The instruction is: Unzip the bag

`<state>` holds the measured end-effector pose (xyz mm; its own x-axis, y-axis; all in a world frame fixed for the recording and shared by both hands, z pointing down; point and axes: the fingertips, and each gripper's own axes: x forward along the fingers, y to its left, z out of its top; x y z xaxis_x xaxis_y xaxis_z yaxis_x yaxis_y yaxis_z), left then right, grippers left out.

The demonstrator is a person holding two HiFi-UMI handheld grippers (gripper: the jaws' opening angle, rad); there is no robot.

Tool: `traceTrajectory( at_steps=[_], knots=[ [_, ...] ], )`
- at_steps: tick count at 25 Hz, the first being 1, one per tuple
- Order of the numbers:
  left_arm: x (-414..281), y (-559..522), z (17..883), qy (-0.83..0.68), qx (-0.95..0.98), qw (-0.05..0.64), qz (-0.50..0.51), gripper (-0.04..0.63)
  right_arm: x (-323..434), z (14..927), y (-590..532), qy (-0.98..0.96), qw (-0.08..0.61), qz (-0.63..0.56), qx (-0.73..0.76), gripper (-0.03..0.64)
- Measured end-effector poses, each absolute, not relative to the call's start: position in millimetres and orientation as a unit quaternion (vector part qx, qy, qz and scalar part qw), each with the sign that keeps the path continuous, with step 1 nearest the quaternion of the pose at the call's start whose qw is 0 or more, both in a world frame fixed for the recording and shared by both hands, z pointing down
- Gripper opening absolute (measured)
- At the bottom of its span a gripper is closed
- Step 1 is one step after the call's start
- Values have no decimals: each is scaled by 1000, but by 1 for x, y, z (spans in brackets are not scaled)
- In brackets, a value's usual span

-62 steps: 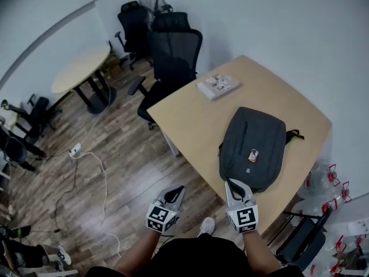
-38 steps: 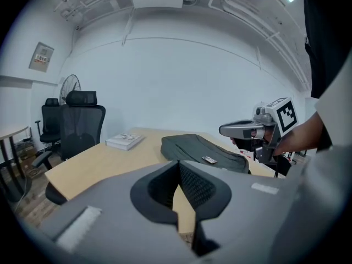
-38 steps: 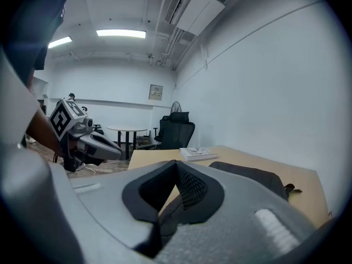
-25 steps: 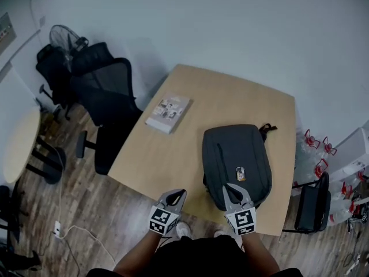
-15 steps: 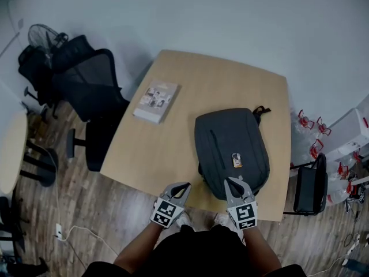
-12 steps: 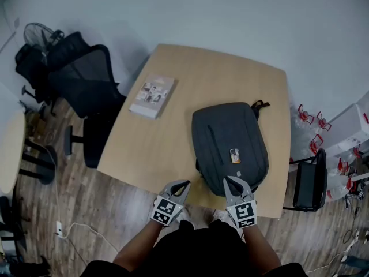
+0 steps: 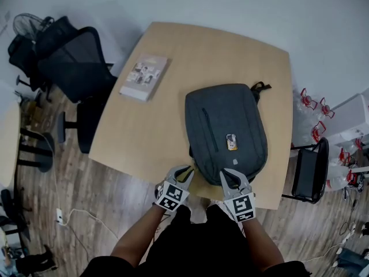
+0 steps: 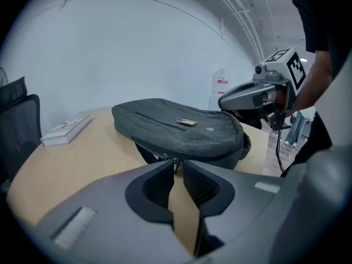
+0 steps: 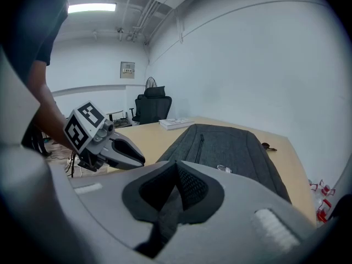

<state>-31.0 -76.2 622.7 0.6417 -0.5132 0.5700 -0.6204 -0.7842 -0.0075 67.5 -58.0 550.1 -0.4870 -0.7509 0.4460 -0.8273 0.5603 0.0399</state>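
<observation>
Bag [image 7: 226, 133] lies just beyond left gripper [image 7: 187, 170] and right gripper [image 7: 226, 173], held parallel

head: overhead, steeply down, far | both handheld cams: low, close, near-level | shared by all: backpack [image 7: 226, 133]

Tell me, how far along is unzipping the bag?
Done: nothing; the backpack lies zipped, its zipper pulls together. In hand: the left gripper, jaws slightly apart, points at the pulls; the right gripper is shut over the backpack. Left: grip a pull, draw it along.
</observation>
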Motion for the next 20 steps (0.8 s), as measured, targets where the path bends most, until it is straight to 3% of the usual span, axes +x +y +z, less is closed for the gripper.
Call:
traceTrajectory(
  at_steps=[8,20],
  knots=[
    [-21,-83,650,-302,885,86,342,105,65,552,-57,-865,206,98,446,3],
    [-13,-88,658,-295,880,77,364,69,73,557,-63,-868,217,101,435,3]
  ],
)
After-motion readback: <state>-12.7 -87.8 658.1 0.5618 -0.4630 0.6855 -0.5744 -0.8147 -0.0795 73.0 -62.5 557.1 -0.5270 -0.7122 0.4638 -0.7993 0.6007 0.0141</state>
